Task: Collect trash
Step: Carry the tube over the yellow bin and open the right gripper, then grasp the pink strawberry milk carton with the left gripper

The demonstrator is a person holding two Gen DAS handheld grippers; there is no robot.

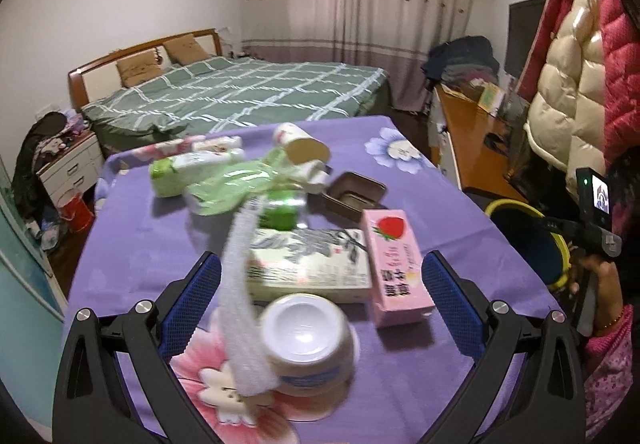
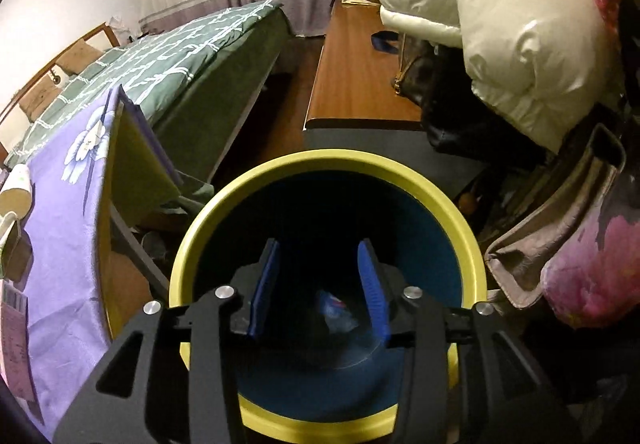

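In the left wrist view my left gripper is open above a purple flowered table. Between its blue pads lie an overturned white yoghurt cup, a blurred white strip and a flat leaf-print box. A pink strawberry carton lies beside the right pad. Farther off lie green wrappers, a paper cup and a brown tin. In the right wrist view my right gripper is open over a yellow-rimmed blue bin, with a blue scrap at the bottom.
A green checked bed stands behind the table. A wooden desk with bags and puffy jackets is right of the bin. The bin stands off the table's right edge, near the person's other hand.
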